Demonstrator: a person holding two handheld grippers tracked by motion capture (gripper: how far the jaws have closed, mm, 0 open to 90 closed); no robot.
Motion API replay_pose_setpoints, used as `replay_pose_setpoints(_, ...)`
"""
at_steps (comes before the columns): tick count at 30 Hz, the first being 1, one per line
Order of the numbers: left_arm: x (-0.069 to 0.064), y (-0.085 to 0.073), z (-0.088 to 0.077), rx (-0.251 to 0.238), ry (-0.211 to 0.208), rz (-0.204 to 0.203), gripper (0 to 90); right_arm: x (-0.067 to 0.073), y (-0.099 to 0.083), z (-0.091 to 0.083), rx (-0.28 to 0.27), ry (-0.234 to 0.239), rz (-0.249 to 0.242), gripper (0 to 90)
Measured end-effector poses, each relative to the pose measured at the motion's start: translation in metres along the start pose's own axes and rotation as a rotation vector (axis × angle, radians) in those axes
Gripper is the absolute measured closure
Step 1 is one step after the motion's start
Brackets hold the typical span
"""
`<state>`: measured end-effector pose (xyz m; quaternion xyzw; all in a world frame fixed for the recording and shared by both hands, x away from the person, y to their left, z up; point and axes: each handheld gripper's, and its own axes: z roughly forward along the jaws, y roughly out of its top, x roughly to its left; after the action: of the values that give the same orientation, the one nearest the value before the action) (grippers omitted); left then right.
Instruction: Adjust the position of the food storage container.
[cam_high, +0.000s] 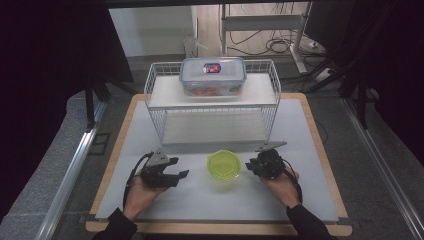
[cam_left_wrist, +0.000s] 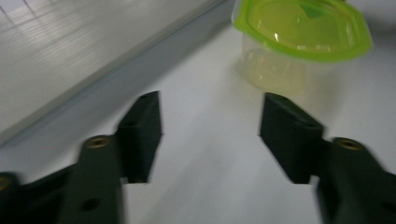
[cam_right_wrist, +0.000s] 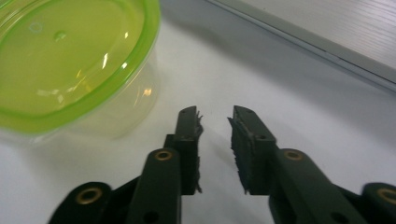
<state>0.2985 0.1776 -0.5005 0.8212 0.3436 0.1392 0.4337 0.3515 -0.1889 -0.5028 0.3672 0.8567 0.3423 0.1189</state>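
With the green-lidded tub (cam_high: 224, 165) sitting on the mat between them, the left gripper (cam_high: 181, 174) half open and the right gripper (cam_high: 248, 166) barely parted, both empty, I'd widen both before closing on its sides.

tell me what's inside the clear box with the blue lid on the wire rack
Through the wall of the clear box something orange-red lies along the bottom; what it is can't be told. The lid and its label cover the rest. The wire rack is white.
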Motion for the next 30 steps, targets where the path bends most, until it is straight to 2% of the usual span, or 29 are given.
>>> replay_pose_setpoints(5, 0.012, 0.018, 0.022, -0.003, -0.042, -0.011, 70.1, 0.006, -0.004, -0.012, -0.012, 0.013, -0.020, 63.6)
replay_pose_setpoints(8, 0.016, 0.030, 0.039, -0.011, -0.063, -0.024, 84.2, 0.011, -0.006, -0.015, -0.012, 0.026, -0.024, 60.6)
replay_pose_setpoints(9, 0.017, 0.032, 0.043, -0.011, -0.071, -0.023, 86.3, 0.012, -0.007, -0.016, -0.005, 0.028, -0.021, 60.1)
replay_pose_setpoints(13, 0.018, 0.042, 0.064, -0.020, -0.100, -0.025, 89.3, 0.015, -0.010, -0.018, 0.001, 0.038, -0.030, 57.4)
replay_pose_setpoints(16, 0.019, 0.046, 0.074, -0.014, -0.105, -0.013, 89.3, 0.018, -0.012, -0.021, 0.004, 0.046, -0.036, 55.6)
replay_pose_setpoints(19, 0.020, 0.048, 0.081, -0.019, -0.127, -0.019, 88.9, 0.019, -0.014, -0.022, 0.008, 0.050, -0.041, 53.9)
replay_pose_setpoints(26, 0.013, 0.049, 0.081, -0.013, -0.163, 0.000, 88.8, 0.022, -0.017, -0.025, 0.014, 0.062, -0.041, 51.8)
replay_pose_setpoints(30, 0.007, 0.050, 0.079, 0.002, -0.163, 0.025, 88.7, 0.025, -0.018, -0.028, 0.015, 0.070, -0.050, 51.2)
